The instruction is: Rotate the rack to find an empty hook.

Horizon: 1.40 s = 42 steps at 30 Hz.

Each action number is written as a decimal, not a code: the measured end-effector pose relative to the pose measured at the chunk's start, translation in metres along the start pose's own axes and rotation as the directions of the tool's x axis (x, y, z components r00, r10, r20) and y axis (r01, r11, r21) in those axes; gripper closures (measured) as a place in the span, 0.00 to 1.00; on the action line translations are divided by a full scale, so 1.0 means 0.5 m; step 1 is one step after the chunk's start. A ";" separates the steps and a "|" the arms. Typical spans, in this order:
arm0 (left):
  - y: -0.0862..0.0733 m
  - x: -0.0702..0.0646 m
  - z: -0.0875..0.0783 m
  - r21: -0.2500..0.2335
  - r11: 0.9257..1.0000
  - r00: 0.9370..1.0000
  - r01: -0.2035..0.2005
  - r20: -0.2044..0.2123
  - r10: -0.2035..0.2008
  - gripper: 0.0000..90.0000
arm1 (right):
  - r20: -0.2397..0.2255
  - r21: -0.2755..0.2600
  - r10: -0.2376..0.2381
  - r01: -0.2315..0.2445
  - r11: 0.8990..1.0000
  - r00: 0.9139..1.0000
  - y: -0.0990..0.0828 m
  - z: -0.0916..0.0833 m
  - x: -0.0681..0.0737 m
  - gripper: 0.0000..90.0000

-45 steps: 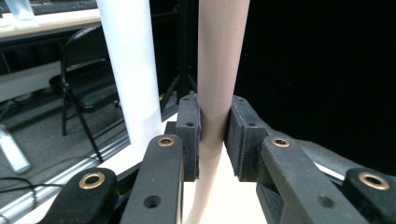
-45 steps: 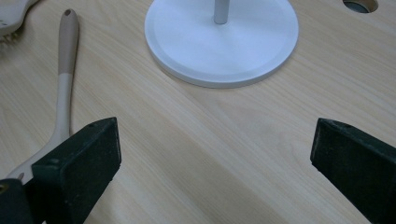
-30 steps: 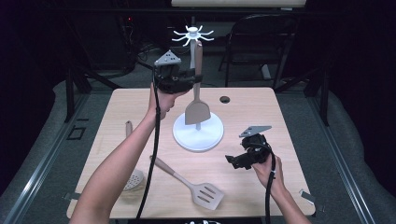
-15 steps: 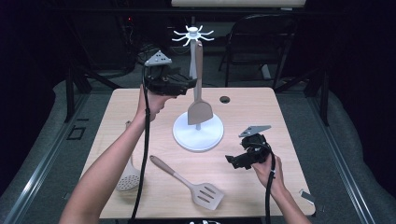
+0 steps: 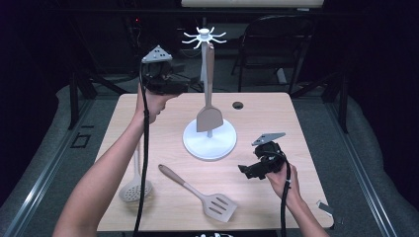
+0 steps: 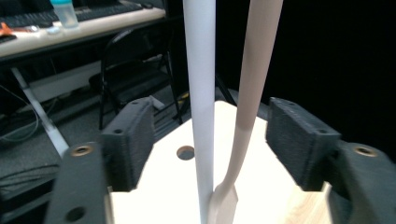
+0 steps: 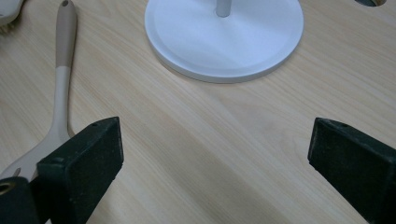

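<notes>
The tan spatula [image 5: 209,94] hangs from the white rack [image 5: 203,38] at upper centre, blade near the base; light, stiff, free to swing, best taken mid-handle; the left hand-held gripper [image 6: 210,140], jaws just closing somewhat, straddles handle and pole unclamped; the right hand-held gripper [image 7: 210,154] gapes above the bench [image 5: 296,128].

Probably a lab or recording studio: black backdrop, folding chair [image 5: 276,44] at upper right, cluttered desk [image 6: 70,28] at upper left.

Lighting: counter [image 5: 276,118] brightly lit from above, surroundings near black. Shadows soft. Left tool view: near parts blurred.
</notes>
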<state>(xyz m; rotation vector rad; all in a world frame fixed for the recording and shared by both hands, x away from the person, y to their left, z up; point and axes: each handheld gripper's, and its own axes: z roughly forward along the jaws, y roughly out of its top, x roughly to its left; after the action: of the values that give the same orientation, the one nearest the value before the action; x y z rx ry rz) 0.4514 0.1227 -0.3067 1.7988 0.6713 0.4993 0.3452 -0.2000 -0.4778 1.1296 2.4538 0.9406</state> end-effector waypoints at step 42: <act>0.109 0.022 -0.006 -0.094 0.995 0.989 -0.045 -0.147 0.031 1.00 | 0.008 0.009 -0.012 0.012 1.000 1.000 -0.001 0.003 0.002 0.05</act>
<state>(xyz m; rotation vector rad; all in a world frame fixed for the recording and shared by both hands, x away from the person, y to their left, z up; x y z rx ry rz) 0.4685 0.1192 -0.2539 1.6982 0.7014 0.6831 0.3450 -0.1987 -0.4791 1.1180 2.4585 0.9204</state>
